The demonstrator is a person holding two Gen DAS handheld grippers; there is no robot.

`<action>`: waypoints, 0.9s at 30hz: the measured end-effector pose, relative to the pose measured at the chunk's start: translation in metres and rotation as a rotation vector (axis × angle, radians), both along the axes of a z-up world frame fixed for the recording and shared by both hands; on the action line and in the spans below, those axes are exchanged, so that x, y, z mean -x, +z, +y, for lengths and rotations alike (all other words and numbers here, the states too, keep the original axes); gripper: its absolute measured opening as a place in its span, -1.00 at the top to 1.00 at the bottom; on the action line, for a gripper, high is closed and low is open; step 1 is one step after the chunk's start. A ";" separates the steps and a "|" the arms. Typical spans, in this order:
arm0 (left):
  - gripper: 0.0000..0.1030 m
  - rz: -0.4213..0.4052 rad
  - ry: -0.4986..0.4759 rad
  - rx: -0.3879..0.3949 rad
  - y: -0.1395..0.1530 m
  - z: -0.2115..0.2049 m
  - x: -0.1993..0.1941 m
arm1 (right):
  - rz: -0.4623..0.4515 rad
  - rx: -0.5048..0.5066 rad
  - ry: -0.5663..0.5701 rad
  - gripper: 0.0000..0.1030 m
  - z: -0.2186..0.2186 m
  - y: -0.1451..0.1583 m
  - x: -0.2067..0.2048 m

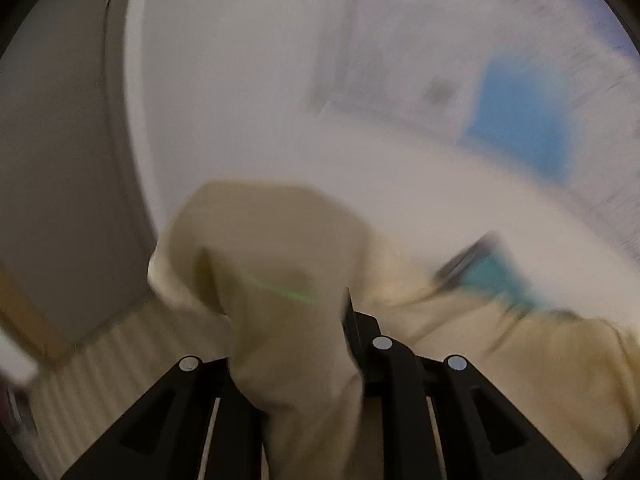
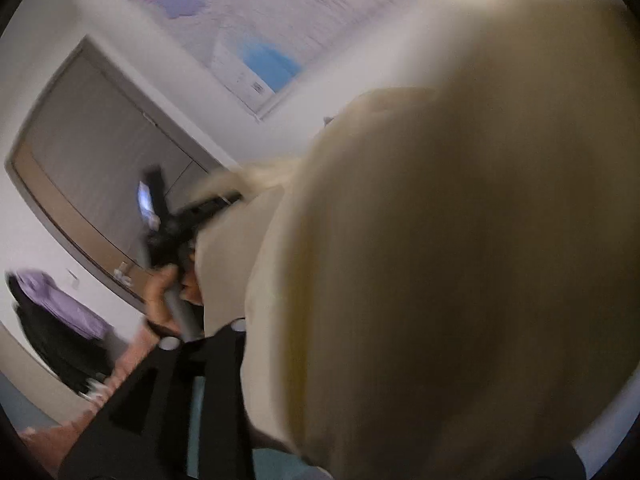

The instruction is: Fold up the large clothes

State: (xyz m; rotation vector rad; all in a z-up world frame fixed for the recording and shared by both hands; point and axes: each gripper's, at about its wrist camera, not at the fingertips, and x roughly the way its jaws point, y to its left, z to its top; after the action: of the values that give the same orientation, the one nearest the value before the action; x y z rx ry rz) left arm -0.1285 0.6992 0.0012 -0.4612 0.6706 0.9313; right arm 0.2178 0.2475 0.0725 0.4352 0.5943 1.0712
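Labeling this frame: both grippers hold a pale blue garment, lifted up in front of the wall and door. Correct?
Not quite: the garment is cream, not pale blue, as the left wrist view shows between the left gripper fingers. The rest stands: the right gripper also has it, with the door behind.

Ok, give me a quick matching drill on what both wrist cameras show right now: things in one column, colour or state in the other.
Things:
1. garment
2. left gripper
3. door
4. clothes heap

Colour or state:
A. purple and black
B. grey-brown, on the far wall
C. cream, lifted and bunched
D. black, jaws shut on cloth

Pairs: 1-C, 2-D, 3-B, 4-A
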 end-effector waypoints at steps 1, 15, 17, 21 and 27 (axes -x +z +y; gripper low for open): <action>0.70 -0.015 0.001 0.032 -0.008 0.003 0.005 | 0.020 -0.006 0.012 0.19 -0.004 -0.004 0.001; 0.28 -0.019 -0.097 0.086 -0.030 -0.020 0.011 | 0.099 -0.202 -0.024 0.79 -0.092 -0.019 0.022; 0.34 -0.035 -0.113 0.087 -0.025 -0.025 0.009 | 0.049 -0.206 -0.034 0.87 -0.103 -0.013 0.035; 0.34 -0.097 -0.205 0.077 -0.014 -0.045 0.008 | 0.034 -0.232 -0.071 0.88 -0.124 -0.018 0.040; 0.09 0.033 -0.128 0.111 -0.036 -0.031 -0.002 | 0.077 -0.084 -0.066 0.75 -0.100 -0.035 0.033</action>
State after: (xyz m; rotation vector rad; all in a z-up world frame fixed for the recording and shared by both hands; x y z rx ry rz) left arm -0.1266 0.6680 -0.0345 -0.4963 0.7755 0.7851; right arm 0.1849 0.1476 0.0371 0.5679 0.6005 1.0222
